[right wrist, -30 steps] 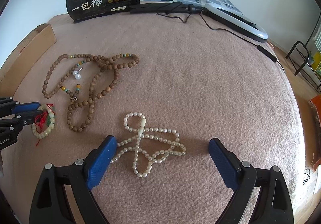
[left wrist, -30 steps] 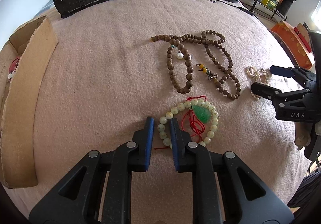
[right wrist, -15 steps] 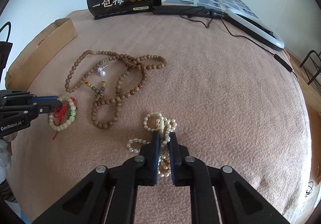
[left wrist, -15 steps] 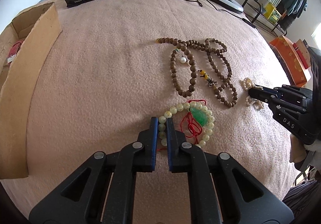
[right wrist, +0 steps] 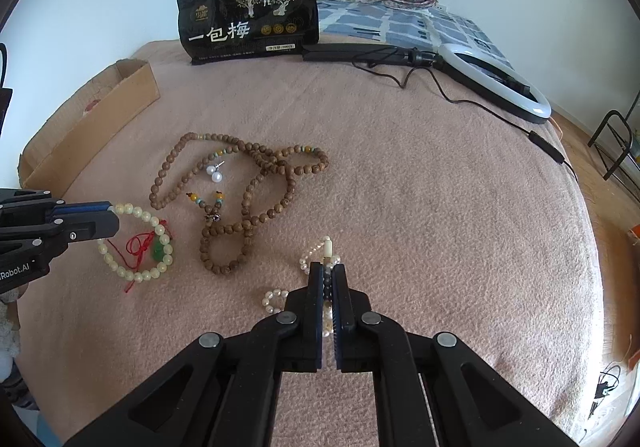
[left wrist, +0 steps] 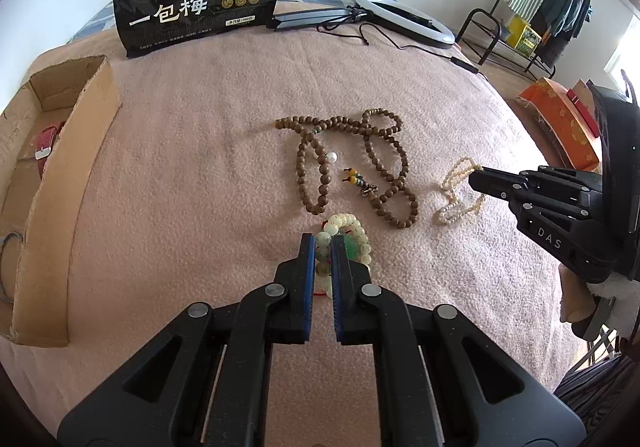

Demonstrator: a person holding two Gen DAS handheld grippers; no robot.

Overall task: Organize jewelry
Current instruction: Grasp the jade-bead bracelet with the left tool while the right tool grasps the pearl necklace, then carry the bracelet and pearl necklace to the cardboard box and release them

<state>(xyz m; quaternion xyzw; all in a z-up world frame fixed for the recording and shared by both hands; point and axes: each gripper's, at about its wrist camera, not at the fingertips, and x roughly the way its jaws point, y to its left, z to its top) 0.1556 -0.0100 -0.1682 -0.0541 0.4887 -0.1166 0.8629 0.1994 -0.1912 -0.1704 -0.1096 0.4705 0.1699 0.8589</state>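
Two black tongs with blue pads reach over a pink blanket (right wrist: 420,175) spread on a bed. The left gripper (left wrist: 323,247) is squeezed tight on a pale green bead bracelet (left wrist: 352,231) with a red string and a green stone; its round beads sit pinched between the pads. The right gripper (right wrist: 328,279) is squeezed tight on a white pearl necklace (right wrist: 320,253), and a few small loops of pearls stick out past its tips and to the side. Both things lie near the front edge of the blanket, the bracelet more to the left, the pearls more to the right. Between them and a bit farther back lies a long brown bead necklace (right wrist: 256,187), twisted in loops, with a small pearl earring (right wrist: 216,175) inside one loop. A cardboard box (left wrist: 60,175) runs along the left edge. At the far edge a black snack bag (right wrist: 248,15) stands up, with a ring light (right wrist: 496,83) lying beside it.
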